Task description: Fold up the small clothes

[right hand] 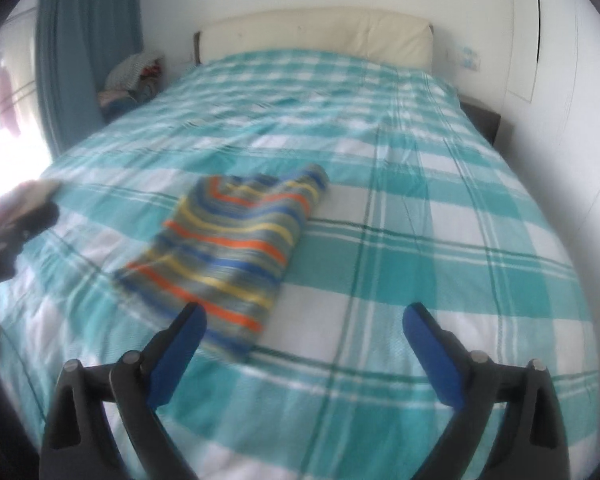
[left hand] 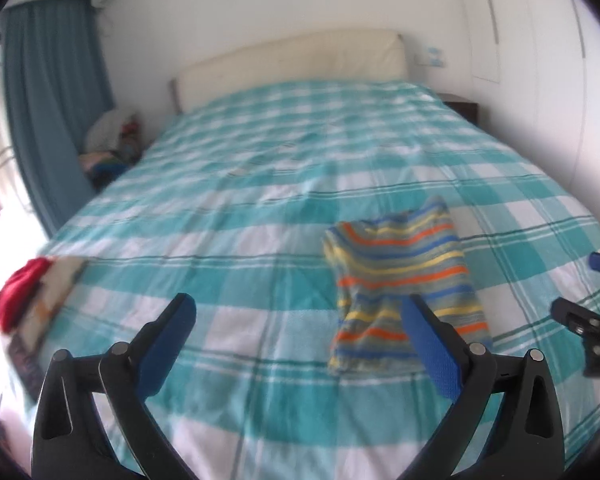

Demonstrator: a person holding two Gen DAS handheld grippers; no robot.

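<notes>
A folded striped garment (left hand: pixel 403 292), banded in orange, yellow, blue and grey, lies flat on the teal-and-white checked bedspread (left hand: pixel 260 184) in the near half of the bed. The left gripper (left hand: pixel 300 320) hovers above the cover with its blue-padded jaws spread wide and nothing between them; its right finger overlaps the garment's near right corner in the left wrist view, though contact cannot be told. The right gripper (right hand: pixel 303 320) is likewise released, jaws apart and holding nothing, with its left finger just over the garment's near edge (right hand: pixel 236 248). At the near left edge of the bed sits a small stack of clothes with something red (left hand: pixel 18 300) on top. Farther back are a cream headboard (left hand: pixel 292 60), a teal curtain (left hand: pixel 48 92) at the left and a heap of laundry (left hand: pixel 112 140) beside the bed.
</notes>
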